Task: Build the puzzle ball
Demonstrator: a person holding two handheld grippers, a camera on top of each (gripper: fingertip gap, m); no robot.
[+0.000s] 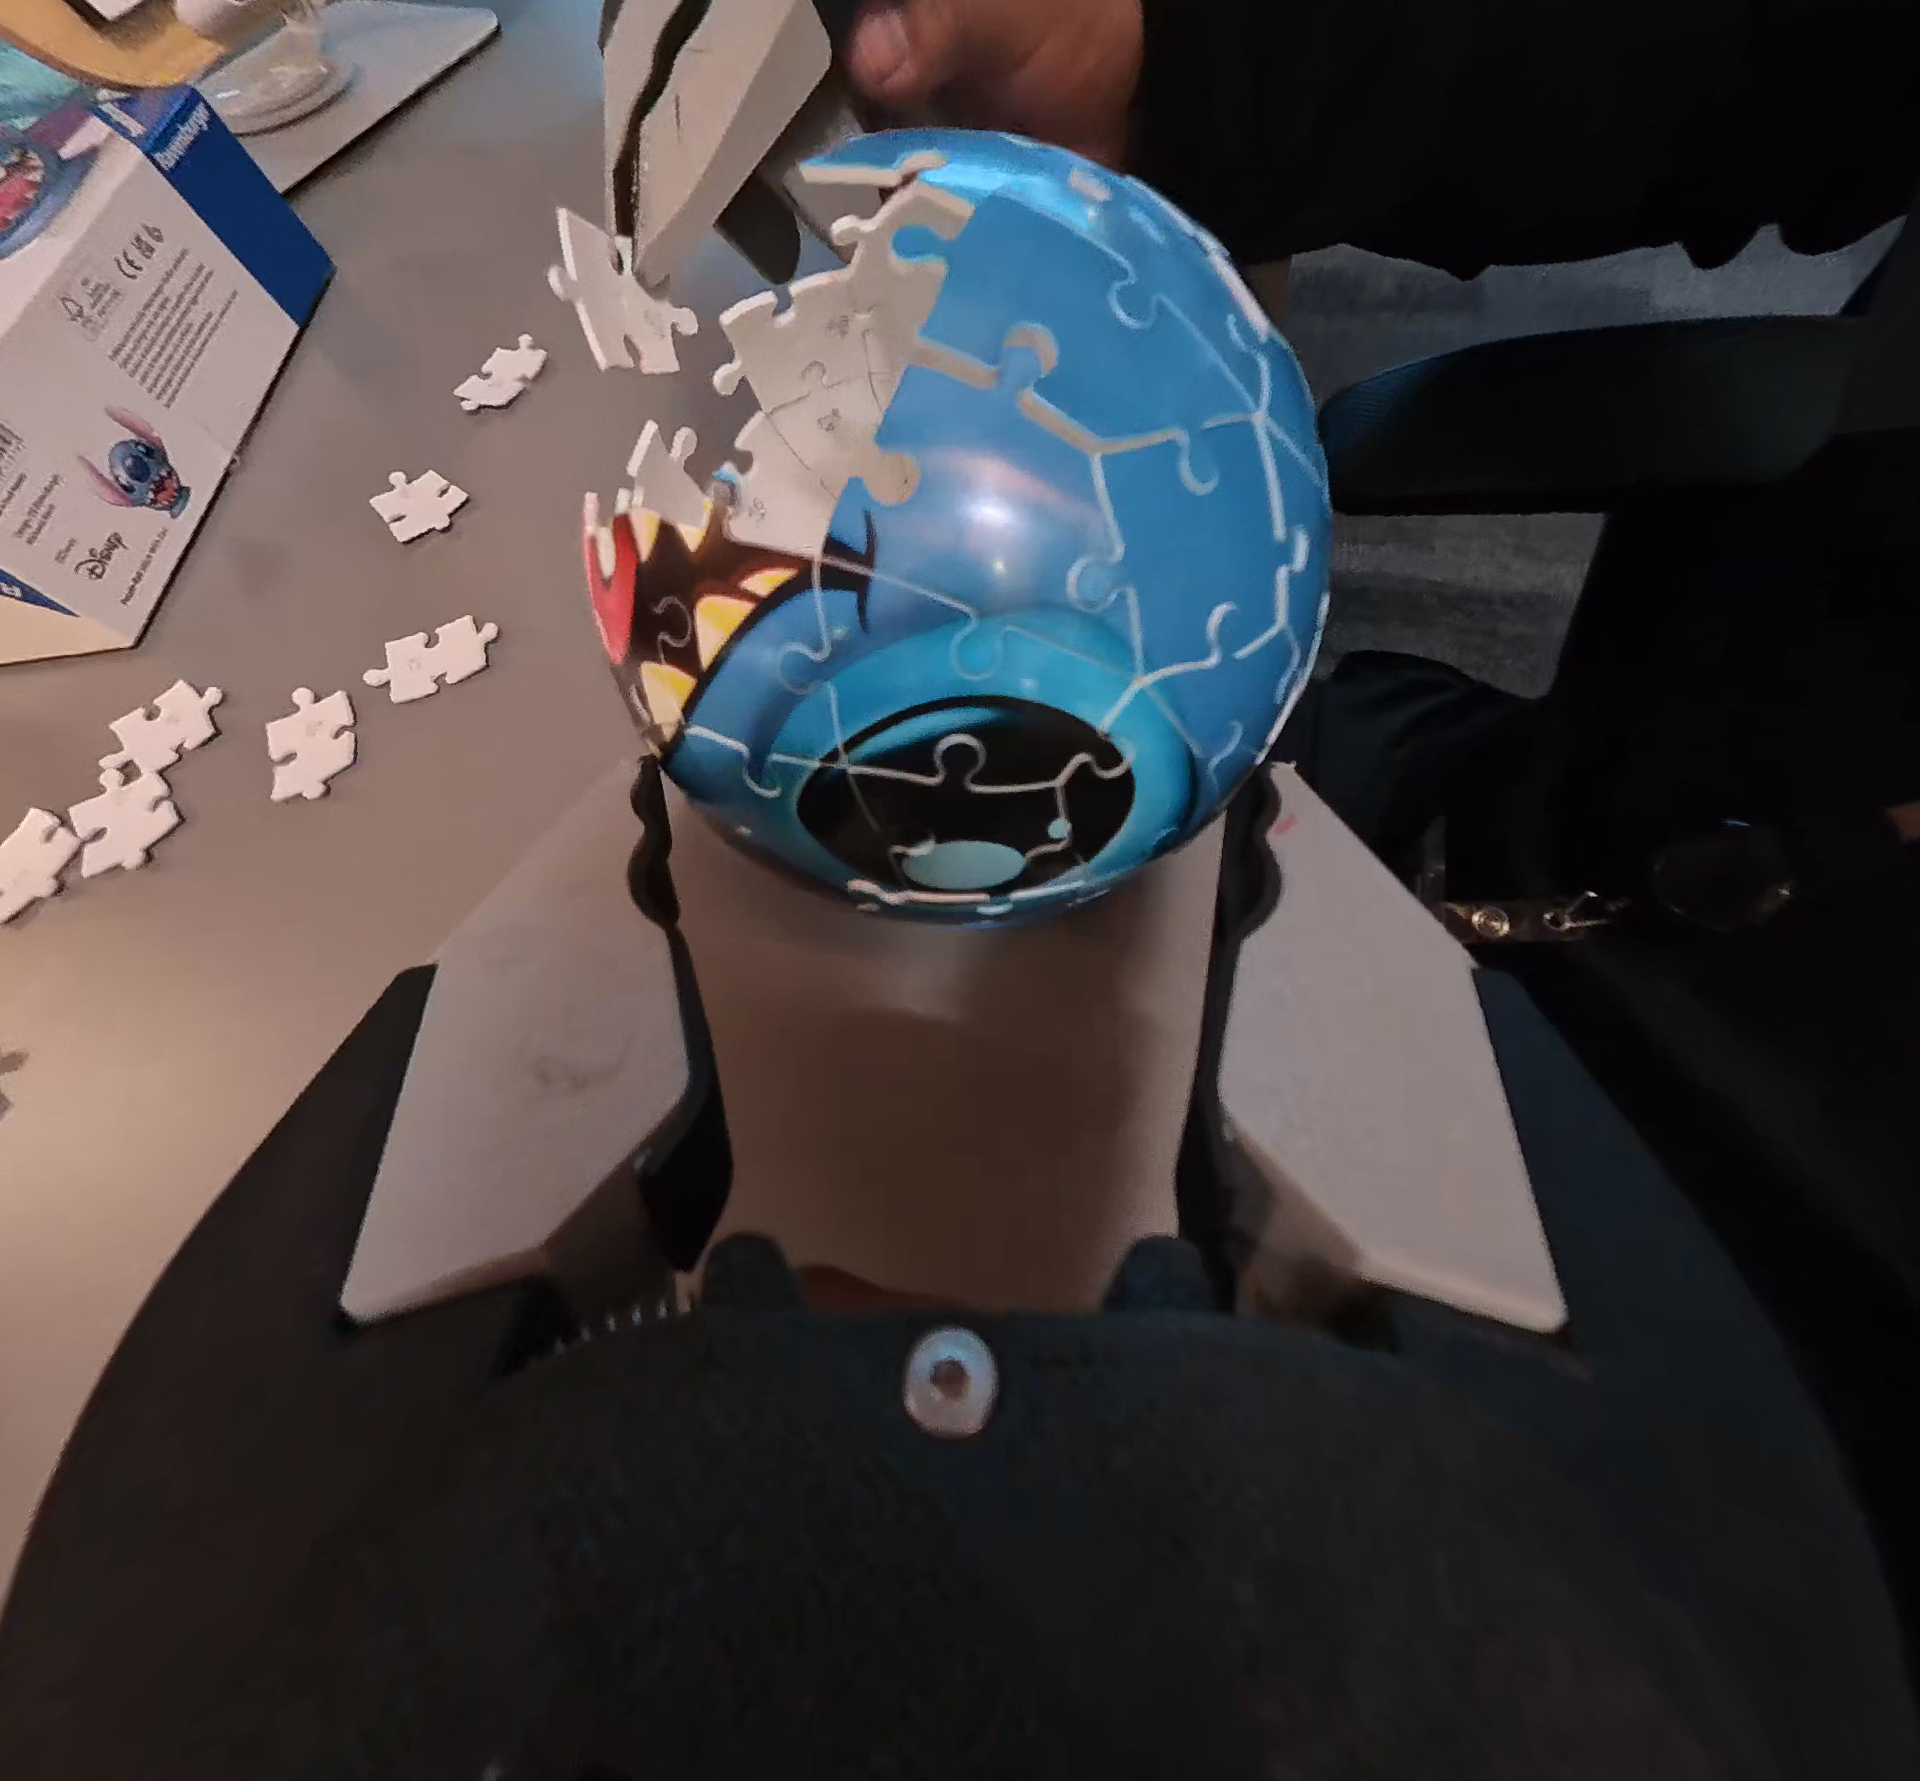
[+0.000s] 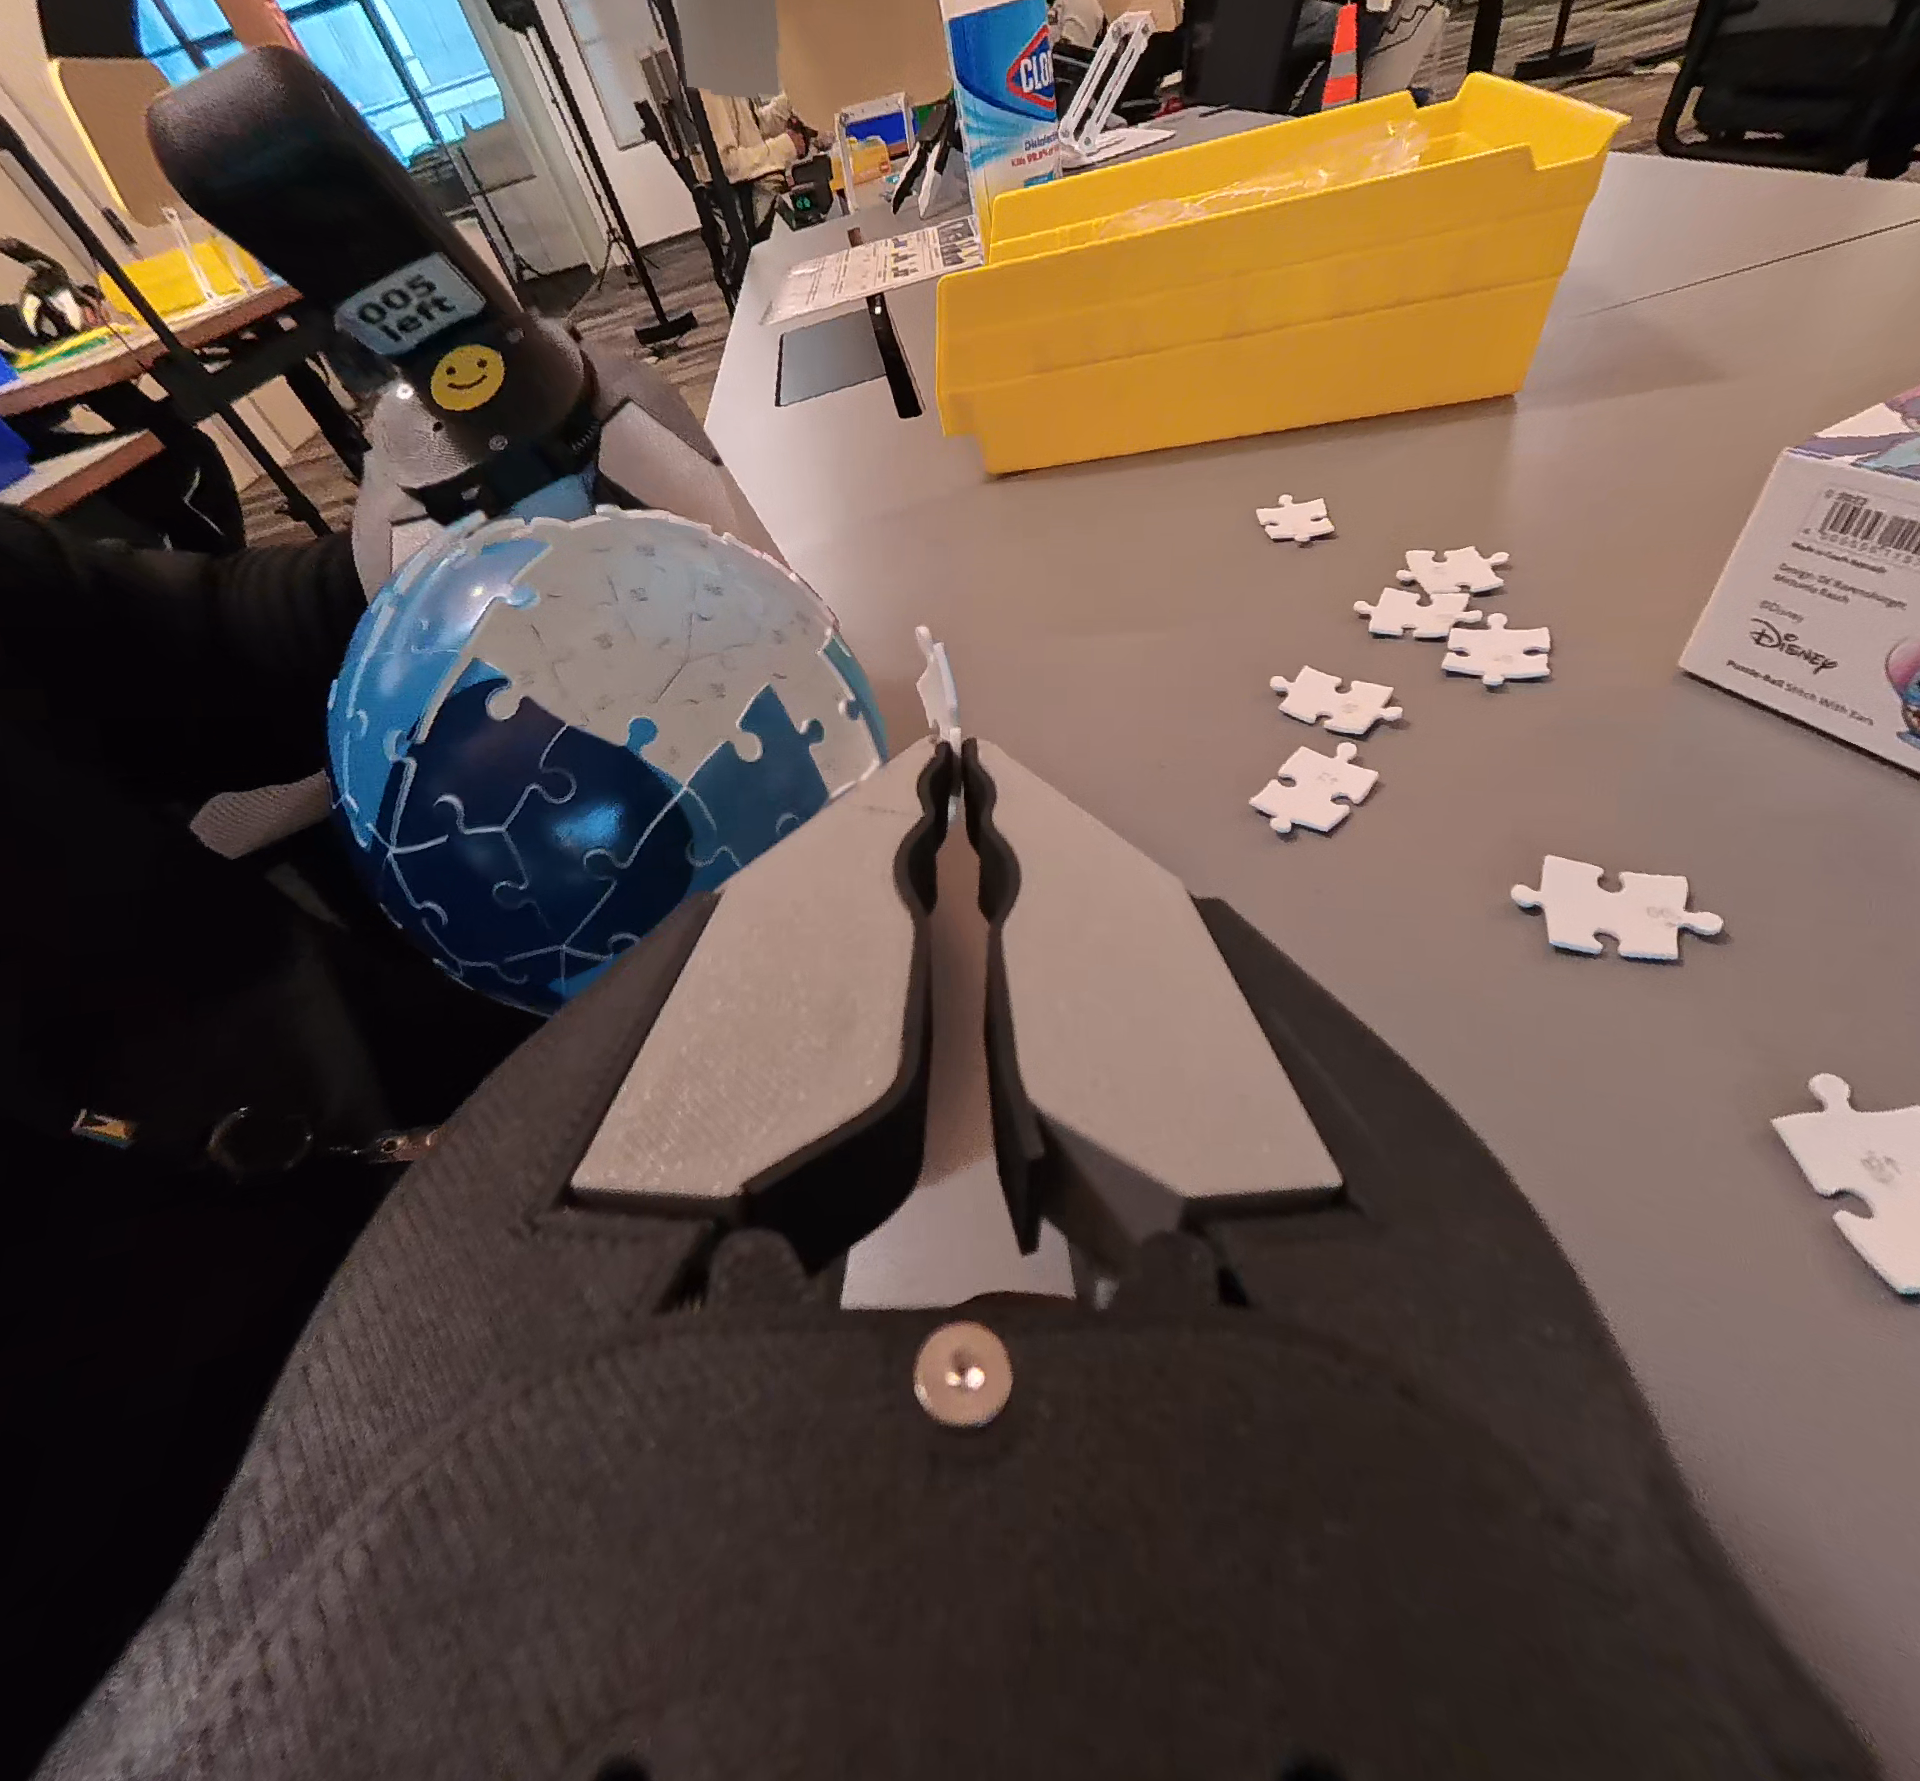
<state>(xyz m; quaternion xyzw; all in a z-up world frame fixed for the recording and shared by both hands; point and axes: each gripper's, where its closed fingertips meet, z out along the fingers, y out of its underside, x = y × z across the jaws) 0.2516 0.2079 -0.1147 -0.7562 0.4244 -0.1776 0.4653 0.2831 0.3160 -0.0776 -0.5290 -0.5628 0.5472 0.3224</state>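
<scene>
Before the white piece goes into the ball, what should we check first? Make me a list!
1. Left gripper holding the partly built blue puzzle ball: ok, a finger sits on each side.
2. Right gripper pinching the small white puzzle piece: ok, shut on it.
3. Open gap in the ball facing the piece: ok, the jagged opening is on that side.
4. Piece lined up with its slot: not ok, it is beside the edge, apart from it.
5. Piece is the right shape: cannot tell.
6. Spare loose white pieces on the grey table: ok.
</scene>
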